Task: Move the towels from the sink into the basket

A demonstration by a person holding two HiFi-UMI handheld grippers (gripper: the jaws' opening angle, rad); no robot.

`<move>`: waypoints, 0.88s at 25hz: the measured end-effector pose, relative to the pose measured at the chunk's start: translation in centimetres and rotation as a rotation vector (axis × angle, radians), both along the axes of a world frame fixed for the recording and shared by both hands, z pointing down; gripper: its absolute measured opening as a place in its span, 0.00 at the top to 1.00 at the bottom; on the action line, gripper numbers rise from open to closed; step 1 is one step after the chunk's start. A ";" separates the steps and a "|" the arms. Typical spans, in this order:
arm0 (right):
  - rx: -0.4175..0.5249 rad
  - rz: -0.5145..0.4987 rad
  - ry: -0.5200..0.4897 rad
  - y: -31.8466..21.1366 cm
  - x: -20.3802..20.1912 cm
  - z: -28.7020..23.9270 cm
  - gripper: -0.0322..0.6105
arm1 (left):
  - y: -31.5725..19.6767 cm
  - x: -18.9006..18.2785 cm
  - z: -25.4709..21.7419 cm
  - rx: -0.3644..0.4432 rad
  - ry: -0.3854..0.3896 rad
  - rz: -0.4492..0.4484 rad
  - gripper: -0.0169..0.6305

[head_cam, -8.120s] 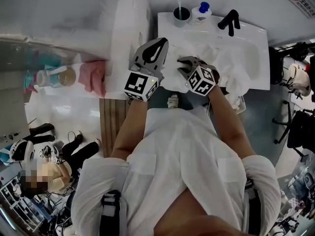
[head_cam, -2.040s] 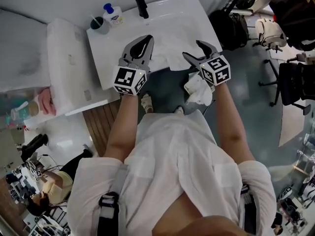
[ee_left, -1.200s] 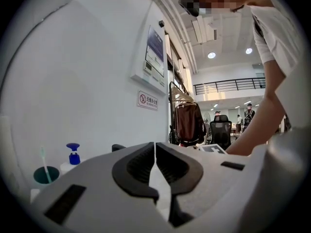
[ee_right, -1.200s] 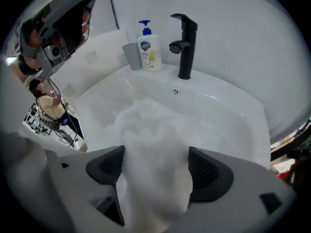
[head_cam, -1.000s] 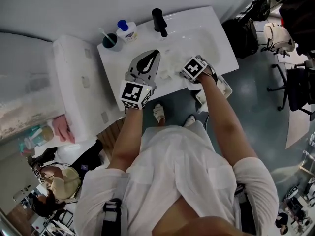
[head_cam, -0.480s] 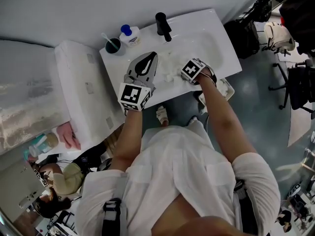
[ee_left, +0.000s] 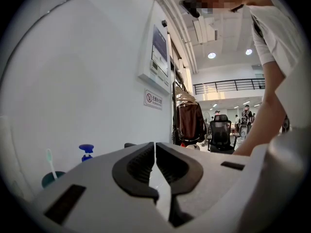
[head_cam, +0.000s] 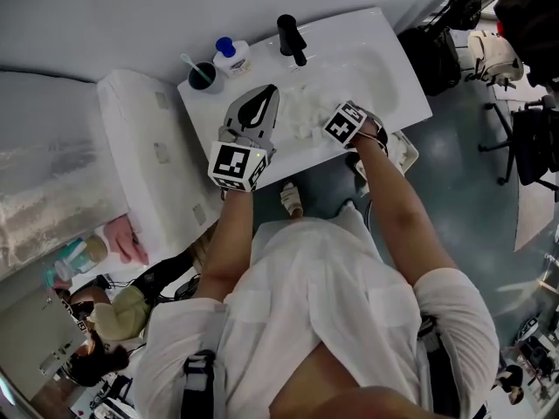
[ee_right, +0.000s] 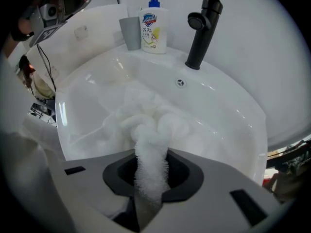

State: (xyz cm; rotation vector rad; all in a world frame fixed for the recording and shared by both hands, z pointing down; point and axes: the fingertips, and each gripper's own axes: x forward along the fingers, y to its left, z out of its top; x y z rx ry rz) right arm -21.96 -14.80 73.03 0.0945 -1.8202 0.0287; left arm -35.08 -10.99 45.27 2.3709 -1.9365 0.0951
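Since a moment ago the jaws of the right tool (ee_right: 151, 181) have been closing; they now pinch a fold of the white towel (ee_right: 146, 125) heaped in the sink (ee_right: 228, 115). Left of it hovers the left tool (ee_left: 155, 155), jaws together, empty.

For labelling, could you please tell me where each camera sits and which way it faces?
Head view: on the person's head, facing steeply down at the sink; both forearms show.
Left gripper view: on the left gripper, facing level past shut, empty jaws toward a wall; an arm at right.
Right gripper view: on the right gripper, facing down into the sink; jaws have just closed onto the towel.
Shared: head and right gripper views both show faucet and soap bottle.
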 end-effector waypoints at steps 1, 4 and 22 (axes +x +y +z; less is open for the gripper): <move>0.020 0.001 -0.017 -0.2 0.0 -0.3 0.79 | 0.1 0.0 0.0 0.001 0.000 0.001 0.95; 0.082 0.018 -0.077 -0.9 0.0 -1.6 0.81 | 0.2 0.2 -0.2 0.006 0.000 0.001 0.95; 0.398 0.235 -0.431 -4.6 3.9 -13.3 0.82 | -0.8 4.8 -2.2 0.034 -0.016 0.047 0.95</move>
